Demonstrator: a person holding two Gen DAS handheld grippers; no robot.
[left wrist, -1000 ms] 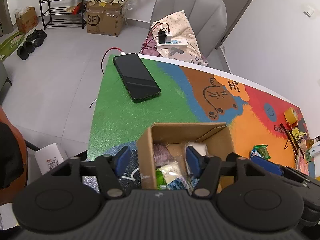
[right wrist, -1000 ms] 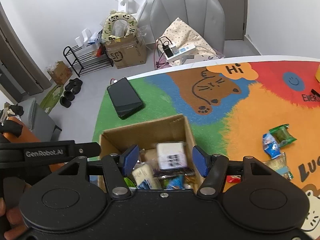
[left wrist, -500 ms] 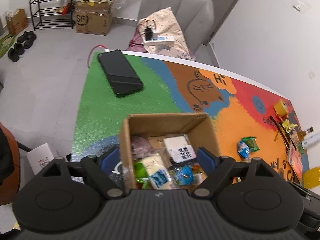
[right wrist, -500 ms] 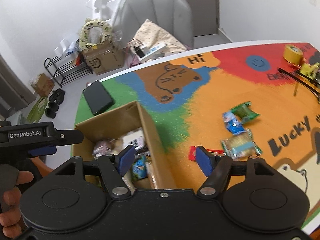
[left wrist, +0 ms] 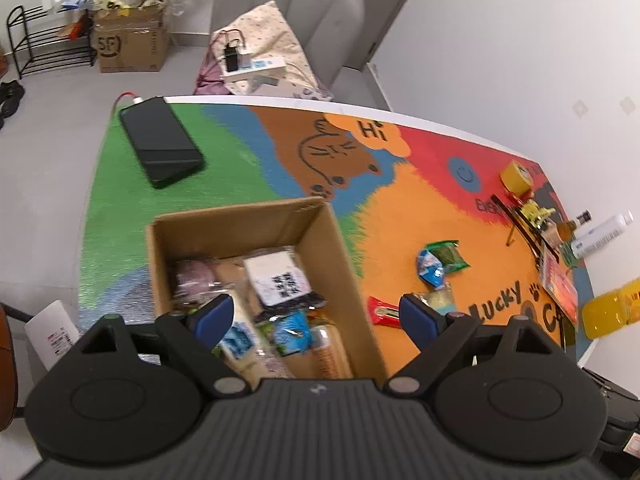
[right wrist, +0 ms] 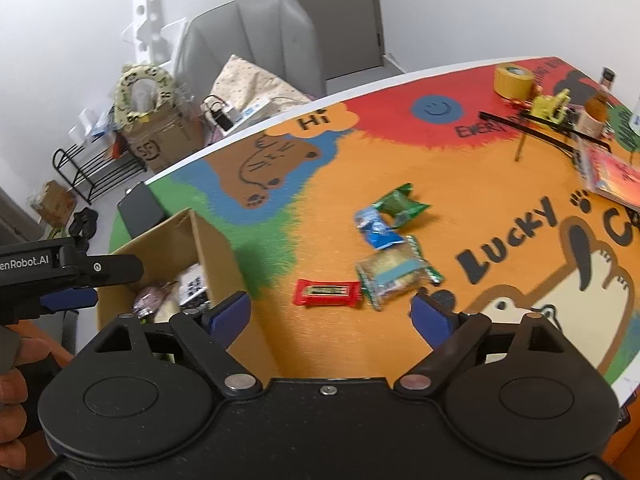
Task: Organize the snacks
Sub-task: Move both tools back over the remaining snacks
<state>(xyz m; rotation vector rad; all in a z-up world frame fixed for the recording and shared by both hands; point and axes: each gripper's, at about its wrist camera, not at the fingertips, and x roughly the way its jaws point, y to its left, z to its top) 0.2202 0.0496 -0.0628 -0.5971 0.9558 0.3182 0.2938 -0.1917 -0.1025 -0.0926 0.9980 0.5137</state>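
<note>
The right claw [right wrist: 330, 316] is spread wide and holds nothing; its blue fingertips [right wrist: 230, 314] hang above the orange part of the desk [right wrist: 500, 184]. Just ahead of it, between the tips, lies a red bar [right wrist: 326, 292], touching the end of a clear pack [right wrist: 394, 276] with a pale cake inside. Beyond those are a blue packet [right wrist: 378, 230] and a green packet [right wrist: 400, 204], side by side and touching. To the left stands the box [right wrist: 212, 248], open-topped, with wrapped snacks inside.

The left claw [left wrist: 316, 316] is also spread wide and empty. It hangs over the near part of the box [left wrist: 240, 224], with one tip above the snacks and the other out past the box's right wall, above the desk. In the box a white pack [left wrist: 280, 278] with a QR code lies on top, near a purple pack [left wrist: 192, 278] and blue-labelled ones at the near end. The same four loose snacks lie on the desk right of the box.

Farther off, a phone [left wrist: 160, 146] lies on the green corner of the desk with a cable at its far end. A roll of yellow tape [right wrist: 512, 80] sits near the far edge, and small bottles, a book and other clutter crowd the right end. A grey chair [right wrist: 256, 40] stands behind the desk.
</note>
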